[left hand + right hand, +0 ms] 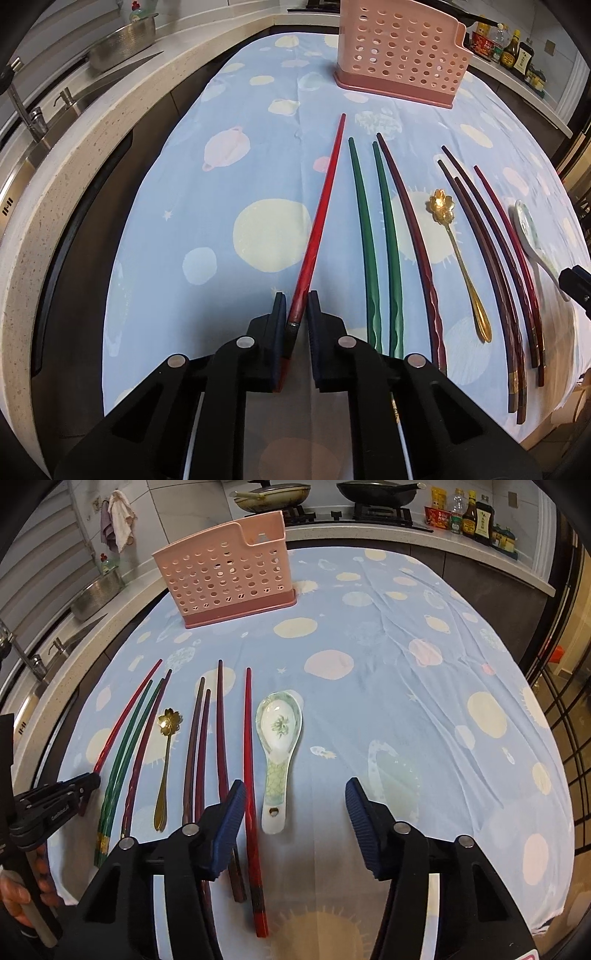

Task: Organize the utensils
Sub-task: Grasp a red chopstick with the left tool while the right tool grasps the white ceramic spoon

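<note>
**Left tool closes on the red chopstick; holder lies straight ahead**

The left tool (296,306) has its jaws drawn narrow around the thick end of a red chopstick (321,218), the leftmost piece in the row on the bench (166,229). Whether the pads already press on it I cannot tell for sure; a thin gap seems to show on the right side. The chopstick's long axis runs away from the tool, thin tip pointing toward the pink holder (402,55), which stands upright at the far end of the blue cloth, a little to the right of that line. So lifting looks like the coming move, then carrying forward and tipping the stick upright over the holder's open top.

The right tool (295,794) hangs half open with nothing between its jaws. The white spoon (279,746) lies just ahead in the gap, handle toward the tool, bowl pointing away; another red chopstick (251,775) runs beside the left finger, parallel to the spoon. The right hand is the nearer one for both.

The green chopsticks (373,240), dark chopsticks (491,258) and a gold spoon (461,258) lie between, all pointing the same way.
</note>
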The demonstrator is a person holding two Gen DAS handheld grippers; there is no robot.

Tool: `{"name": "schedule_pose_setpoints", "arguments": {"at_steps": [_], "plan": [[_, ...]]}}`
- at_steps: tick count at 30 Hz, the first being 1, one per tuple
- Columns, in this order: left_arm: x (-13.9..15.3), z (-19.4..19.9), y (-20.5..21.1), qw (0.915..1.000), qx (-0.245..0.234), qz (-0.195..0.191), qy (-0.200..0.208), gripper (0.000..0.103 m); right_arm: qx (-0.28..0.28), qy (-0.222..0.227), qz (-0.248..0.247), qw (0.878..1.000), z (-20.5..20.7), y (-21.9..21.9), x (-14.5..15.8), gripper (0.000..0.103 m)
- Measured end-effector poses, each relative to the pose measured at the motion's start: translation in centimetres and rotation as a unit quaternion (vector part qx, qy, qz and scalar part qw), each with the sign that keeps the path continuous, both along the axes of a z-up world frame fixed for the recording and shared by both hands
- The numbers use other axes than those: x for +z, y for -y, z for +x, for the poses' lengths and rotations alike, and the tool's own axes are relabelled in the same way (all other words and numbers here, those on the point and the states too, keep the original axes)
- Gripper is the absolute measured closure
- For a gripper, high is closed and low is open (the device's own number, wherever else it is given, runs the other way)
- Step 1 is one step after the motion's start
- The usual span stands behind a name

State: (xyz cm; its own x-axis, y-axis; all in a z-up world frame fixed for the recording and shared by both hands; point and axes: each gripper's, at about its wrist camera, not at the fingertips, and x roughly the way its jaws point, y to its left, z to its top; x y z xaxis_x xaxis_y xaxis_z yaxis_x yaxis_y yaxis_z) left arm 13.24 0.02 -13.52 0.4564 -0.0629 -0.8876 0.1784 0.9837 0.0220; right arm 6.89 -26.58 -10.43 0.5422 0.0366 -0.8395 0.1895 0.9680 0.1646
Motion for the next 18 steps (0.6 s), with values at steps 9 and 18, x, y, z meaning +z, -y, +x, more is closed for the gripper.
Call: {"name": "schedule_pose_setpoints", "arguments": {"at_steps": [9, 18], "plan": [[-0.1, 0.7, 0.3, 1.0000, -0.002, -0.001, 0.004, 0.091, -0.002, -0.025, 0.038, 0.999, 1.6, 0.5, -2.7, 0.085], [-0.1, 0.7, 0.3, 1.0000, -0.003, -0.001, 0.007, 0.091, 0.005, -0.016, 0.026, 1.000, 1.1, 0.2, -2.7, 0.086]]}}
